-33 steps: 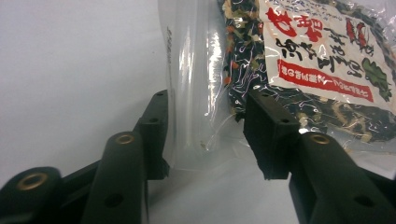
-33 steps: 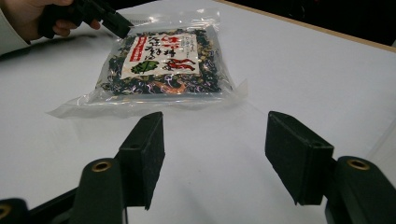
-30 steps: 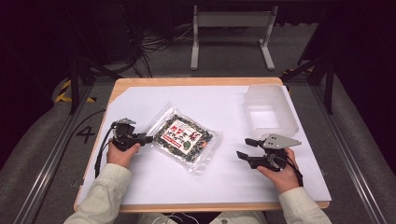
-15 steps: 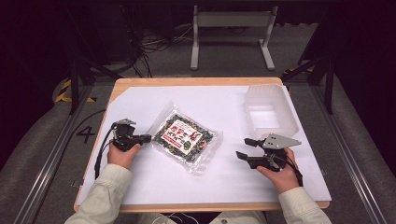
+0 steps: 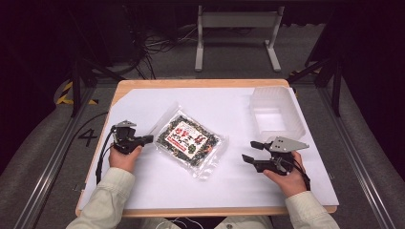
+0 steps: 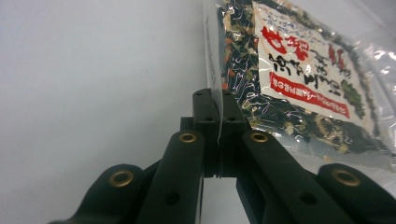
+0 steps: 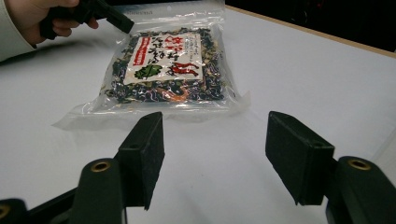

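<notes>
Left tool (image 6: 219,135): jaws have just been closing and now pinch the clear sealed edge of the flat transparent plastic packet of dark dried greens with a white-and-red label (image 5: 188,139). Right tool (image 7: 215,158): jaws spread, nothing between them, resting short of the packet's near corner. Packet lies mid-surface on the white sheet (image 5: 229,176). Likely light, limp, slippery film; contents brittle, so grip the seam, not the filling. Translucent rectangular plastic tub (image 5: 277,114) stands at the far right, apparently empty.

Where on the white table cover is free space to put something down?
Free: the white table cover along the near edge, and the far strip left of the clear plastic bin. Crowded: the middle, around the clear dried-vegetable packet.
</notes>
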The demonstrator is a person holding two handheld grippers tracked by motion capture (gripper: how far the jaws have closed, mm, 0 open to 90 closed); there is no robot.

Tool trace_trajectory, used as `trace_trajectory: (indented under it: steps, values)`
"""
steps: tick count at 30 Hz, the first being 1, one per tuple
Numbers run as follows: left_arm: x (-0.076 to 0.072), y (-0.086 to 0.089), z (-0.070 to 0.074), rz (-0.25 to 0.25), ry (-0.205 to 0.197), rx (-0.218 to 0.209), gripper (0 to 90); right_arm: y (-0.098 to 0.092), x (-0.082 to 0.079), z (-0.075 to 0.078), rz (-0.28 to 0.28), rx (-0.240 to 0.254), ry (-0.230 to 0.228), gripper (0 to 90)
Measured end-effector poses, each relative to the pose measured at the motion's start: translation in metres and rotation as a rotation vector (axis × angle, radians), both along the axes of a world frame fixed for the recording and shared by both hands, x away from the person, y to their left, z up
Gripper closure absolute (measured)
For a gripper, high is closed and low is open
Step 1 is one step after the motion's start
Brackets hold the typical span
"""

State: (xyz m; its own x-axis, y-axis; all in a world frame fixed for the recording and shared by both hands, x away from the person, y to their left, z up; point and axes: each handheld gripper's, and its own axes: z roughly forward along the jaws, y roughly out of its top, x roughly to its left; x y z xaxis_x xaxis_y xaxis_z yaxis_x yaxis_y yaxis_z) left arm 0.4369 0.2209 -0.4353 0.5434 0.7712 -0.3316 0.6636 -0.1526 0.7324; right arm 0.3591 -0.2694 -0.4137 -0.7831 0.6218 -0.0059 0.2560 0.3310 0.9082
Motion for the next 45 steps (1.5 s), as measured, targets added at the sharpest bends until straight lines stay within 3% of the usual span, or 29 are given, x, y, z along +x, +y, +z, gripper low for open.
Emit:
trace_trajectory:
  steps: [6, 9, 19, 20, 25, 32, 36, 39, 45]
  values:
    - [-0.007, 0.003, 0.019, -0.025, -0.07, -0.055, 89.4, 0.0, 0.0, 0.001, -0.001, 0.001, -0.005, 37.6]
    - [-0.014, 0.004, 0.032, -0.048, -0.099, -0.107, 89.4, 0.0, -0.001, 0.003, -0.004, 0.003, -0.008, 38.0]
    - [-0.033, 0.005, 0.072, -0.113, -0.227, -0.171, 89.5, 0.0, -0.002, 0.005, -0.002, 0.01, -0.012, 39.0]
    - [-0.033, 0.005, 0.072, -0.113, -0.227, -0.171, 89.5, 0.0, -0.002, 0.006, -0.001, 0.013, -0.013, 39.1]
    - [-0.045, 0.002, 0.093, -0.15, -0.304, -0.174, 89.5, 0.001, -0.003, 0.01, 0.003, 0.017, -0.023, 39.5]
    - [-0.064, -0.008, 0.12, -0.198, -0.403, -0.132, 89.5, 0.005, -0.003, 0.016, 0.02, 0.023, -0.038, 40.1]
    - [-0.072, -0.012, 0.134, -0.218, -0.446, -0.135, 89.5, 0.008, -0.004, 0.023, 0.027, 0.03, -0.053, 40.4]
    - [-0.076, -0.015, 0.142, -0.233, -0.471, -0.133, 89.5, 0.011, -0.004, 0.028, 0.039, 0.036, -0.064, 40.6]
    - [-0.08, -0.014, 0.15, -0.254, -0.476, -0.151, 89.5, 0.016, -0.004, 0.036, 0.062, 0.069, -0.07, 40.8]
